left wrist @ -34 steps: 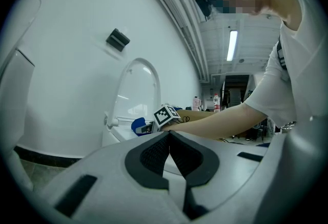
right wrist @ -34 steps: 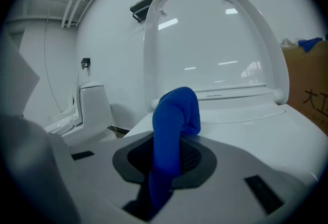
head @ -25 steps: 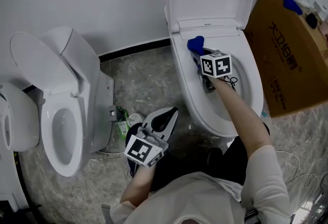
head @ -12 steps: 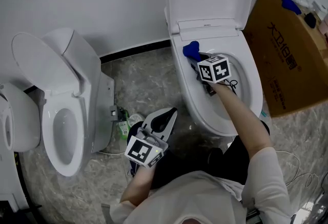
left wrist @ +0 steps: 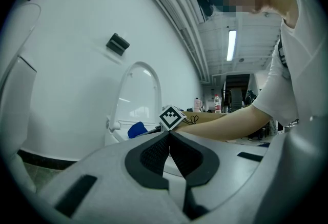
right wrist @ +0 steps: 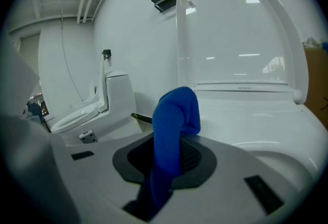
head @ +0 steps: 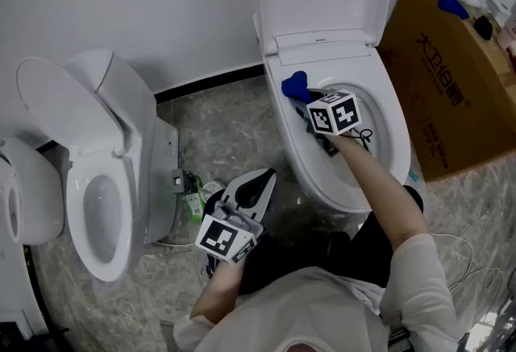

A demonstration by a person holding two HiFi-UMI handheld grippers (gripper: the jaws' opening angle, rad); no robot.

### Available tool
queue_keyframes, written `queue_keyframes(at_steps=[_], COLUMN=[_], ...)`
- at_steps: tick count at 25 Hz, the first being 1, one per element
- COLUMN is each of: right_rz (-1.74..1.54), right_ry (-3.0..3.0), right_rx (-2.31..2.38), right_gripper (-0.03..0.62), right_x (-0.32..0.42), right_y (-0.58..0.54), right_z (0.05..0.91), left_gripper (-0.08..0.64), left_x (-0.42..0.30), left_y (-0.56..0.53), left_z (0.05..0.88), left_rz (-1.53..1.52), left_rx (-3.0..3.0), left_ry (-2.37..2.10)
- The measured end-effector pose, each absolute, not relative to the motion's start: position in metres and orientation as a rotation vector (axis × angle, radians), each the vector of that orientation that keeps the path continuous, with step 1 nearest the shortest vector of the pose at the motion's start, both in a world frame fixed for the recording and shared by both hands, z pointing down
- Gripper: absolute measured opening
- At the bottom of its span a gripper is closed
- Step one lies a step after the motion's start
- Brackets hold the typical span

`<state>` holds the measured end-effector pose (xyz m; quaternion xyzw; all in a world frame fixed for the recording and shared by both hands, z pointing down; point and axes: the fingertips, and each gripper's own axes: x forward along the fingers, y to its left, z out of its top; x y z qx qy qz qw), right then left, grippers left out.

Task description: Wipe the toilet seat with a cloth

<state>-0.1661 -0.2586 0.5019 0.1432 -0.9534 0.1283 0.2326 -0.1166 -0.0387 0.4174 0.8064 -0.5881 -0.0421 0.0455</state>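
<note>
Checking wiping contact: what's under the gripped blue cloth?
The rear part of the white toilet seat lies beneath the blue cloth, which the right gripper clamps. The patch below is covered.

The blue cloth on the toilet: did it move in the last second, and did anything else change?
The right gripper, shut on the blue cloth, drew it a little along the toilet seat toward the person. Nothing was taken or let go. The left gripper stayed shut and empty, low by the person's legs.

Blue cloth (head: pixel 295 84) in right gripper (head: pixel 306 98) at rear of toilet seat (head: pixel 282 126); left gripper (head: pixel 264 179) above floor (head: pixel 226 129).
</note>
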Motion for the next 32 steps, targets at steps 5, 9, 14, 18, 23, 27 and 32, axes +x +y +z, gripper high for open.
queue_keyframes(at_steps=[5, 9, 14, 18, 23, 27, 32], right_rz=[0.344, 0.321, 0.331, 0.340, 0.308, 0.279, 0.291], right_ry=[-2.607, -2.595, -2.595, -2.591, -2.582, -2.574, -2.560], right_rx=[0.392, 0.405, 0.392, 0.370, 0.346, 0.316, 0.289], right_gripper=[0.051, 0.051, 0.051, 0.051, 0.051, 0.051, 0.051], right_x=[-0.164, -0.162, -0.158, -0.153, -0.148, -0.144, -0.140], right_y=[-0.251, -0.247, -0.239, -0.231, -0.219, -0.209, -0.201], right_z=[0.503, 0.503, 0.503, 0.503, 0.503, 0.504, 0.504], left_gripper=[0.005, 0.005, 0.005, 0.005, 0.005, 0.005, 0.005], left_x=[-0.116, -0.114, -0.114, -0.113, -0.111, -0.106, -0.105], left_y=[-0.039, -0.038, -0.037, -0.036, -0.037, -0.037, -0.037], left_z=[0.416, 0.416, 0.417, 0.414, 0.413, 0.415, 0.414], left_rz=[-0.140, -0.144, -0.153, -0.170, -0.174, -0.173, -0.197], left_rx=[2.469, 2.476, 2.469, 2.469, 2.474, 2.488, 2.485], left_ry=[-1.788, -1.782, -1.785, -1.786, -1.786, -1.767, -1.753])
